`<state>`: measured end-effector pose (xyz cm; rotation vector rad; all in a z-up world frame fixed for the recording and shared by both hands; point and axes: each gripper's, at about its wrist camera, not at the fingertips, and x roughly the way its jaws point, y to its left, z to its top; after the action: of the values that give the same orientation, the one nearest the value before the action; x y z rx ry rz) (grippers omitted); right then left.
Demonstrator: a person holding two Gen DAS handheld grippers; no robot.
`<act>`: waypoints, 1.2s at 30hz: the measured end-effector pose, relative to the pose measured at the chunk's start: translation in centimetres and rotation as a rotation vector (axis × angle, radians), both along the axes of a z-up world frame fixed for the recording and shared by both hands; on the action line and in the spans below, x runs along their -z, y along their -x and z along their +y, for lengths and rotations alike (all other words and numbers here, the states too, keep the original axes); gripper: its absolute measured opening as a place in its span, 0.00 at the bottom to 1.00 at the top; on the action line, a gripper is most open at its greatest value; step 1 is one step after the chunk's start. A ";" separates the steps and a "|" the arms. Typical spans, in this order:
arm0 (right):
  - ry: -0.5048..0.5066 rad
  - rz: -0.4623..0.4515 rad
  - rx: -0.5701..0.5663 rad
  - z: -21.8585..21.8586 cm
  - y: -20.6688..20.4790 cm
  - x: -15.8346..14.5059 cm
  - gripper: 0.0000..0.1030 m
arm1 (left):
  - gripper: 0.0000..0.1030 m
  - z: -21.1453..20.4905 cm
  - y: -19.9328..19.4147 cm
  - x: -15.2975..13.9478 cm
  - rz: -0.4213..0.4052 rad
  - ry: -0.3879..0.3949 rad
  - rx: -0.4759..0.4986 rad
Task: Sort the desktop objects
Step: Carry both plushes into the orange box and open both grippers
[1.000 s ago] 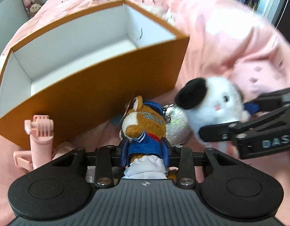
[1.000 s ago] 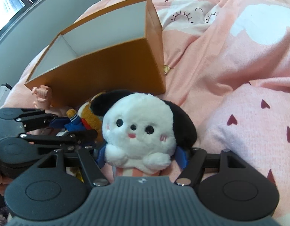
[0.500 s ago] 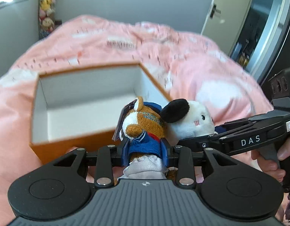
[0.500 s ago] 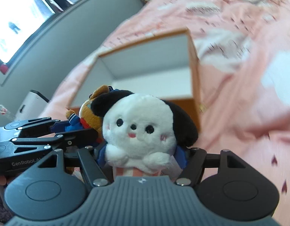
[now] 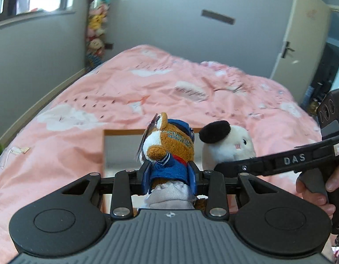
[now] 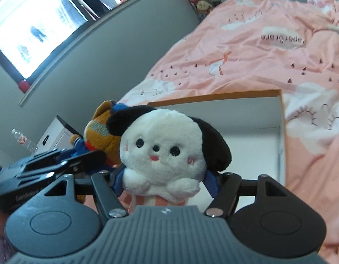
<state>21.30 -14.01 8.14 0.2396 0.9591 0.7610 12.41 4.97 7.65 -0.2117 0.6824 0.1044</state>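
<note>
Step in hand: both toys are lifted off the bed, carried side by side over the near edge of the orange box [image 6: 246, 95]
Left gripper [image 5: 169, 173]: jaws clenched on the brown bear plush [image 5: 169, 145] at its blue jacket
Right gripper [image 6: 165, 182]: jaws grasping the white dog plush [image 6: 162, 145] low on its body
Box: open, white inside, apparently empty, though the toys hide part of the floor
Next move: probably carry both further over the opening, lower them in, then release
In the way: the two toys nearly touch, so they could snag each other
Around: pink bedspread [image 6: 257, 55], grey wall, window, a person's hand [image 5: 319, 189] on the right handle
</note>
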 end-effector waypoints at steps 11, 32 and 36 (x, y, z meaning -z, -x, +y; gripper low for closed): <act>0.037 0.269 -0.025 5.4 -5.3 8.1 0.68 | 0.37 0.2 -2.6 6.1 0.180 -0.160 -0.036; 0.249 0.453 -0.113 9.7 -7.1 12.7 0.74 | 0.42 -1.3 -5.4 10.4 0.432 -0.271 0.079; 0.273 0.412 -0.133 9.8 -6.4 11.9 0.82 | 0.47 -1.0 -4.5 9.5 0.418 -0.251 0.090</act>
<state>27.74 -4.22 -3.74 0.0940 1.4678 0.7045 16.93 3.97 -1.87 0.0863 1.0849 0.1487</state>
